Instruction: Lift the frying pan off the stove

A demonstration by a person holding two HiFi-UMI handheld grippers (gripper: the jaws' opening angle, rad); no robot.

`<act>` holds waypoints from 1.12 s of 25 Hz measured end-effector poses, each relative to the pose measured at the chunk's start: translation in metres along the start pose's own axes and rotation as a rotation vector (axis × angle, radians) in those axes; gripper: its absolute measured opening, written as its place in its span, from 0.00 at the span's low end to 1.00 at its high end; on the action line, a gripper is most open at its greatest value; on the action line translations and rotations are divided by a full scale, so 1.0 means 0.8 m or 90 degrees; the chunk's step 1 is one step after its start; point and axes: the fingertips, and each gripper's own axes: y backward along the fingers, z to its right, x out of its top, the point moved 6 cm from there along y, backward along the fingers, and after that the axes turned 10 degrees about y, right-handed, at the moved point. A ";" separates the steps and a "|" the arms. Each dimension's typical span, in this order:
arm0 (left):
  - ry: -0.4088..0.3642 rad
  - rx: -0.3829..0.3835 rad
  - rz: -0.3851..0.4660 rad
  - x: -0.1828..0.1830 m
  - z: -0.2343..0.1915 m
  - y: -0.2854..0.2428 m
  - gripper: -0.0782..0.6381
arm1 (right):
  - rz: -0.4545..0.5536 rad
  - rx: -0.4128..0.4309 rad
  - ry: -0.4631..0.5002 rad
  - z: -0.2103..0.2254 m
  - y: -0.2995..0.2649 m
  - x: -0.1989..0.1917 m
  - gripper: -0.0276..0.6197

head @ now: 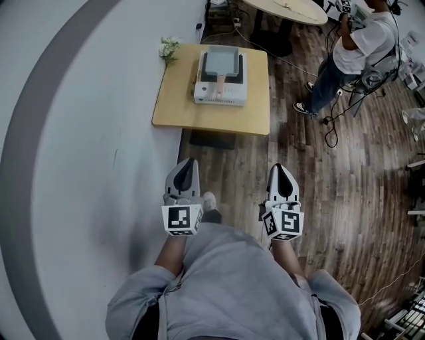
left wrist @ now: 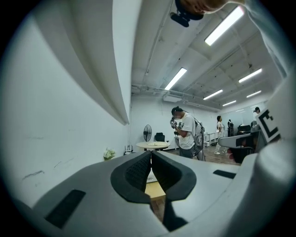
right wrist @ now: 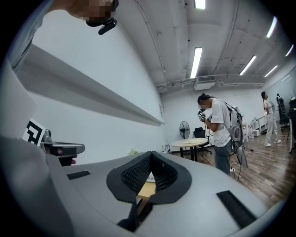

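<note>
A grey-blue rectangular frying pan [head: 221, 61] with a wooden handle [head: 220, 81] sits on a white portable stove [head: 220, 93]. The stove stands on a low wooden table [head: 212, 113] well ahead of me. My left gripper [head: 188, 164] and right gripper [head: 285, 169] hang side by side over the floor, short of the table and touching nothing. Both are shut with nothing between the jaws. In the left gripper view the closed pads [left wrist: 138, 170] hide all but a sliver of the table [left wrist: 153, 188]. The right gripper view shows shut pads [right wrist: 134, 174] and the same table [right wrist: 145, 189].
A small bunch of flowers [head: 169, 48] lies at the table's far left corner. A dark mat [head: 212, 139] lies on the floor at the table's near side. A white wall runs along the left. A person [head: 358, 46] stands at the far right near a round table [head: 292, 8], with cables on the wooden floor.
</note>
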 end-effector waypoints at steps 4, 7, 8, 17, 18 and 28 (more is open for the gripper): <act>-0.001 -0.011 0.005 0.018 -0.038 -0.049 0.12 | -0.011 -0.005 -0.010 -0.011 -0.064 0.004 0.04; 0.003 -0.013 0.004 0.026 -0.071 -0.082 0.12 | -0.008 -0.002 -0.015 -0.026 -0.106 0.008 0.04; 0.004 -0.015 0.001 0.027 -0.080 -0.090 0.12 | -0.007 0.002 -0.015 -0.033 -0.117 0.008 0.04; 0.022 -0.010 -0.012 0.038 -0.115 -0.160 0.12 | -0.043 0.034 -0.027 -0.050 -0.180 -0.002 0.04; 0.022 -0.013 -0.017 0.037 -0.115 -0.168 0.12 | -0.046 0.035 -0.031 -0.048 -0.188 -0.004 0.04; 0.045 -0.021 -0.028 0.033 -0.140 -0.276 0.12 | -0.067 0.106 -0.039 -0.024 -0.313 -0.024 0.04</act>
